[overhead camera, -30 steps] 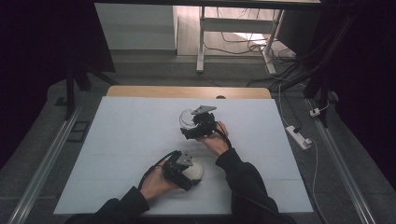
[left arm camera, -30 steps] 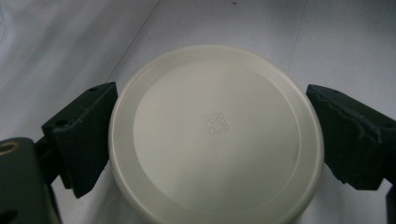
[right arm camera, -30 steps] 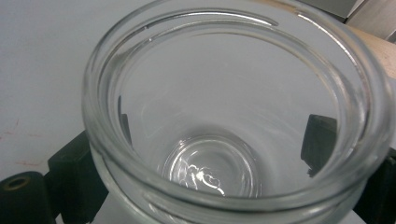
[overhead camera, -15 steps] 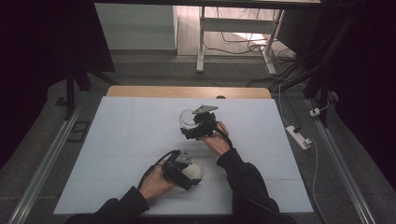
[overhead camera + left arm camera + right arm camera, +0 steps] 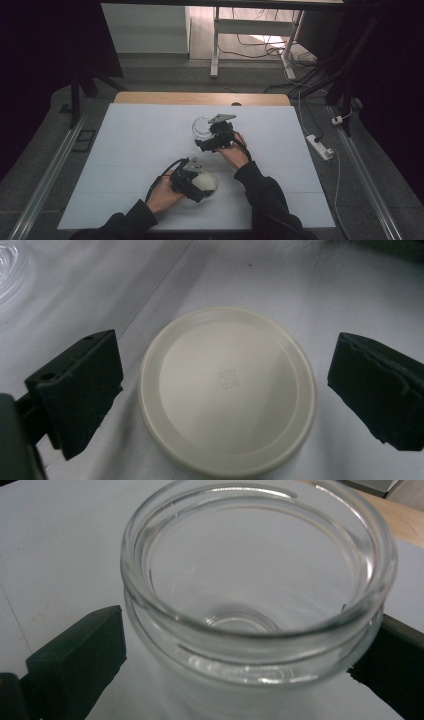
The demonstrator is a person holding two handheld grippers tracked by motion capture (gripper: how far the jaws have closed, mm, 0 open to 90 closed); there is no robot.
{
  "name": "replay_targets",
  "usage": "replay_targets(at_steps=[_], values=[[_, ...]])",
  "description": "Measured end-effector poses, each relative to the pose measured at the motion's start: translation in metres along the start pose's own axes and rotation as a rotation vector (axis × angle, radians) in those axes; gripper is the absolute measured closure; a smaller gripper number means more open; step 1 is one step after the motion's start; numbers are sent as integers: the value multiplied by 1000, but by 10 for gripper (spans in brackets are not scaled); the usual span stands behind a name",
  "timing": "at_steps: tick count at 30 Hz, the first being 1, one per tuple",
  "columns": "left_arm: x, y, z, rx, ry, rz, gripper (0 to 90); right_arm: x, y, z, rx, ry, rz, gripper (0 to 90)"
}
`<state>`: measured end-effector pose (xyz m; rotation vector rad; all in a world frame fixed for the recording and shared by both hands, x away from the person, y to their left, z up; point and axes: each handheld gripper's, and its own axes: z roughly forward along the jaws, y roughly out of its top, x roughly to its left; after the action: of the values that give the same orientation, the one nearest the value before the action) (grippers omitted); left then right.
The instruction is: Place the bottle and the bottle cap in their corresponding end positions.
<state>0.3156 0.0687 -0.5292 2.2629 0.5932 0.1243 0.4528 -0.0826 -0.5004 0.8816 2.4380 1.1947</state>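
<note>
Step in hand: you are bringing a lid and a jar together; the lid has yet to be gripped.
Lid (image 5: 227,390): cream, round, lying flat on the white worktop (image 5: 125,150) at lower centre of the high view.
Left gripper (image 5: 225,390): jaws apart, one on each side of the lid, neither touching it. Centre them across the widest part, lower until the pads meet the rim's side wall, then close evenly so the lid stays level.
Jar (image 5: 255,595): clear glass, upright, mouth open, at centre of the high view, well apart from the lid.
Right gripper (image 5: 216,140): jaws flank the jar below its neck; whether they press the glass, you cannot tell. Steady it before capping.
Surroundings: power strip (image 5: 318,146) at right beyond the worktop, cables on the floor at top.
Obstruction: nothing lies between lid and jar.
</note>
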Motion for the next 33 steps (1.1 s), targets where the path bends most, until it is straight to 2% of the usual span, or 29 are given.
replay_targets(at_steps=[8, 16, 20, 23, 33], values=[[3, -3, -15, -31, -12, -38, 12, 3, -7, -11, 5, 0, 23, 0], [5, -9, -28, -41, -17, -61, 0, 6, -11, -21, 28, 33, 52, 0], [6, -13, -35, -49, -24, -81, 0, 10, -14, -27, 32, 43, 42, 0], [6, -16, -39, -45, -20, -85, 0, 12, -17, -30, 43, 64, 43, 0], [7, -26, -51, -32, -13, -91, 0, 26, -24, -42, 28, 83, 6, 0]])
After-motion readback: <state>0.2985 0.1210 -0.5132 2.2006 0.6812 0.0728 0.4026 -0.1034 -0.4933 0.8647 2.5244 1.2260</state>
